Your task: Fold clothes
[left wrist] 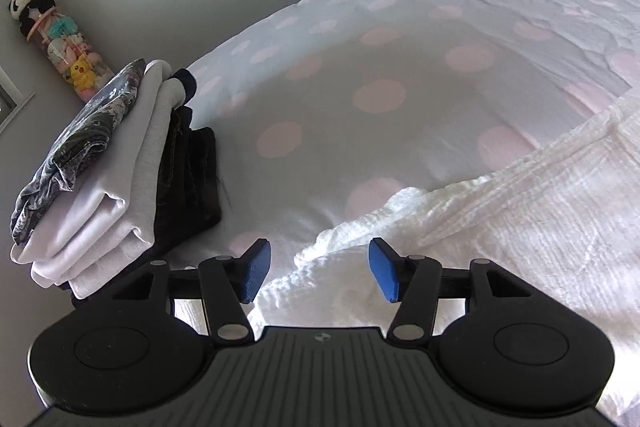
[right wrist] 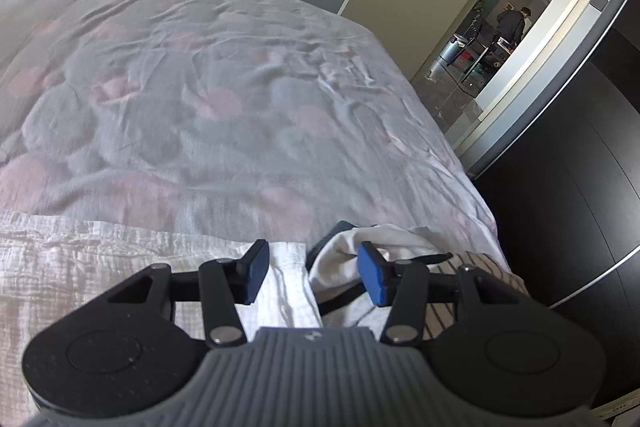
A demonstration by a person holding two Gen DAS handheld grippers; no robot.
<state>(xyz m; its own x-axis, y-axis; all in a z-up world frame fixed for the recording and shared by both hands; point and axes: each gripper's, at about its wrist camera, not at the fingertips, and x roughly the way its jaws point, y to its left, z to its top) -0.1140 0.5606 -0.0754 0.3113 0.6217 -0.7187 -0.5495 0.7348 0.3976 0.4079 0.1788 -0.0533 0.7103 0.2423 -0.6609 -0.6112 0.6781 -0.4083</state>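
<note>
Surface: bed (left wrist: 400,39) under a pale cover with pink dots; grey wall behind; open doorway (right wrist: 500,39) at right
Folded stack (left wrist: 116,163): dark, white and patterned garments piled at the bed's left edge
White textured garment (left wrist: 500,211): spread on the cover, under both grippers
Left gripper (left wrist: 319,273): blue pads apart, gripping nothing; garment below
Right gripper (right wrist: 311,273): jaws released, nothing between; white and striped clothes (right wrist: 400,247) heaped just beside

Bed (left wrist: 360,99) in front of you, white cover with pink dots.
On it: a stack of folded clothes (left wrist: 100,179) at your left edge, a white crinkled garment (left wrist: 500,227) spread along the near side, and a loose heap of unfolded clothes (right wrist: 400,251) at your right corner.
</note>
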